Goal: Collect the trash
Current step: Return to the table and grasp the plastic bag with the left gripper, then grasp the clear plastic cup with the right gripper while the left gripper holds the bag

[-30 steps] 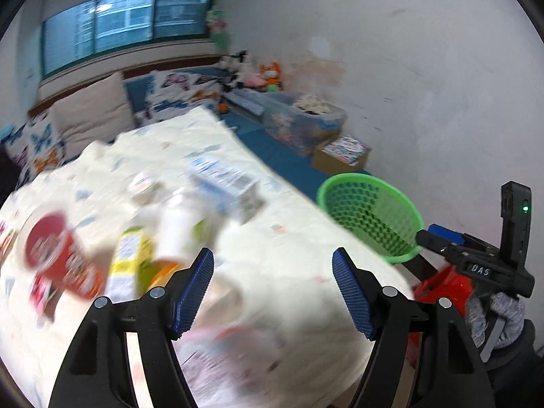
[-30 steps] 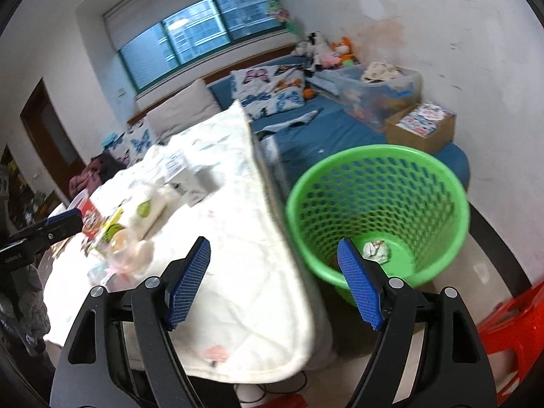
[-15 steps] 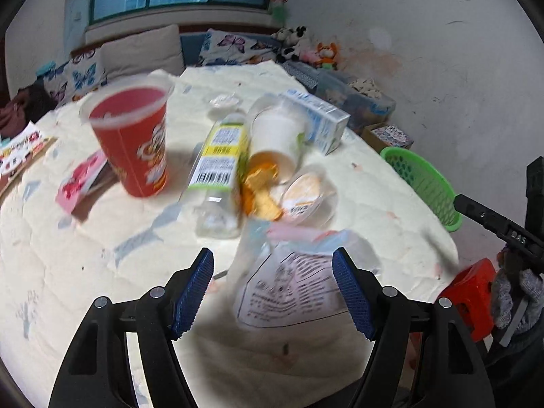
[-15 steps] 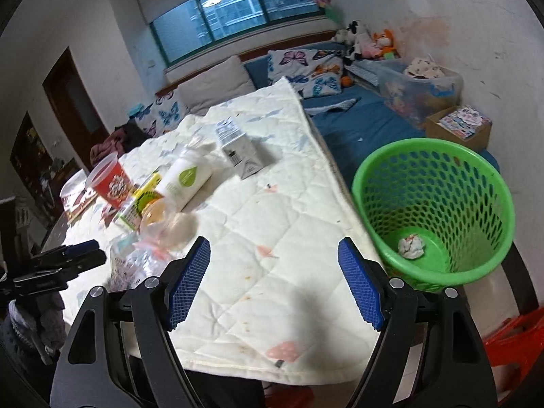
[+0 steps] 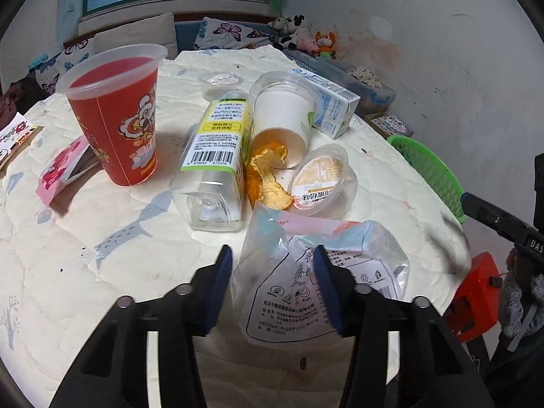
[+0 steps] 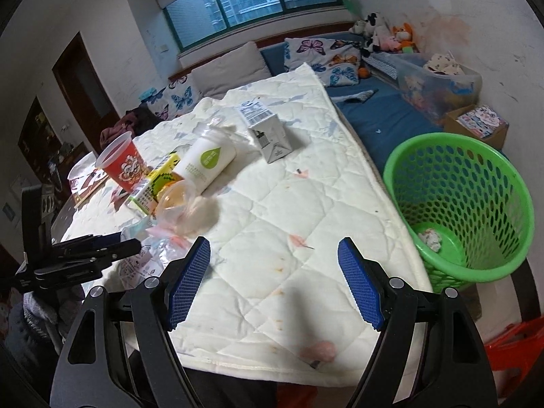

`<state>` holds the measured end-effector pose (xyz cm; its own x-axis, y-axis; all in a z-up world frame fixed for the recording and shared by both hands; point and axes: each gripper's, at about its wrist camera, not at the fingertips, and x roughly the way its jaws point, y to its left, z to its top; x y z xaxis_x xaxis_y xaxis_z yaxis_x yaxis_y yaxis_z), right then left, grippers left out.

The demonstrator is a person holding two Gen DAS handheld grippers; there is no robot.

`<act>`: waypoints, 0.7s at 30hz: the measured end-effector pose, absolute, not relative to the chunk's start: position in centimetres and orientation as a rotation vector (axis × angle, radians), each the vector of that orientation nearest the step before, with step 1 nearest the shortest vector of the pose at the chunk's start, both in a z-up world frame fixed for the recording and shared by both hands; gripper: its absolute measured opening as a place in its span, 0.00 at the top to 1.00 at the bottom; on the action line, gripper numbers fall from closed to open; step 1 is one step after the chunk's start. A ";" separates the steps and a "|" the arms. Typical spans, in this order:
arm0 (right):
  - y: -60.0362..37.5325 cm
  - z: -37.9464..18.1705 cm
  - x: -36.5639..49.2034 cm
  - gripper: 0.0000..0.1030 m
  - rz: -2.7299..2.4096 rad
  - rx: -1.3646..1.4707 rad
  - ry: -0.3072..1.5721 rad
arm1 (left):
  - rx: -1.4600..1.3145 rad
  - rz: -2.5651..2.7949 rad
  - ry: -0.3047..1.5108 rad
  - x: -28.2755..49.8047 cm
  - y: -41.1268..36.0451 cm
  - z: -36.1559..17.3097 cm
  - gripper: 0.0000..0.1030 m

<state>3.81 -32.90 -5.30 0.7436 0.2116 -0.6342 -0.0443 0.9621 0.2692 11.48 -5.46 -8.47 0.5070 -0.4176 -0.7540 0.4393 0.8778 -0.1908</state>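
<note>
L gripper (image 5: 272, 268) low over tabletop (image 5: 68, 238), jaws part-open astride crumpled plastic bag (image 5: 326, 265), not yet clamped on it. Behind bag: jelly cup (image 5: 321, 178), orange peel (image 5: 268, 176), clear bottle (image 5: 217, 156), red cup (image 5: 119, 115), milk carton (image 5: 326, 102). R gripper (image 6: 273, 282) w/ jaws wide open, holding nothing, over tabletop edge. Green basket (image 6: 459, 210) on floor beside, paper wad (image 6: 430, 238) inside.

The left gripper (image 5: 273, 268) straddles a crumpled plastic bag (image 5: 316, 272) near the table's edge, jaws apart. Beyond lie a bottle (image 5: 214, 159), orange peel (image 5: 268, 176), white cup (image 5: 285, 115) and carton (image 5: 331, 108). A red cup (image 5: 119, 115) stands far left; a green basket (image 5: 431, 176) sits right.
</note>
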 end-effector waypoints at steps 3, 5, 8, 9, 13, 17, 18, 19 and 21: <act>-32.1 -5.2 4.2 0.25 0.160 0.237 0.722 | 0.033 -0.525 0.898 11.4 -5.5 -8.6 0.64; -31.6 -5.0 4.4 0.25 0.173 0.233 0.723 | 0.028 -0.528 0.895 11.4 -5.4 -8.6 0.70; -30.7 -4.9 5.0 0.25 0.196 0.225 0.728 | 0.017 -0.535 0.886 11.2 -5.1 -8.3 0.76; -30.4 -4.8 5.2 0.25 0.202 0.221 0.729 | 0.016 -0.536 0.882 11.0 -4.9 -8.3 0.78; -29.2 -4.8 6.0 0.25 0.231 0.215 0.739 | 0.024 -0.545 0.862 10.2 -4.2 -7.6 0.82; -27.7 -5.1 6.7 0.25 0.262 0.216 0.751 | 0.029 -0.534 0.835 9.3 -2.9 -6.5 0.82; -27.4 -5.2 6.9 0.25 0.269 0.216 0.755 | 0.030 -0.527 0.829 9.1 -2.6 -6.3 0.82; -27.1 -5.3 7.1 0.25 0.274 0.217 0.759 | 0.032 -0.517 0.821 8.9 -2.0 -6.0 0.82; -26.4 -5.6 7.6 0.25 0.289 0.219 0.771 | 0.034 -0.494 0.808 8.6 -1.0 -5.4 0.82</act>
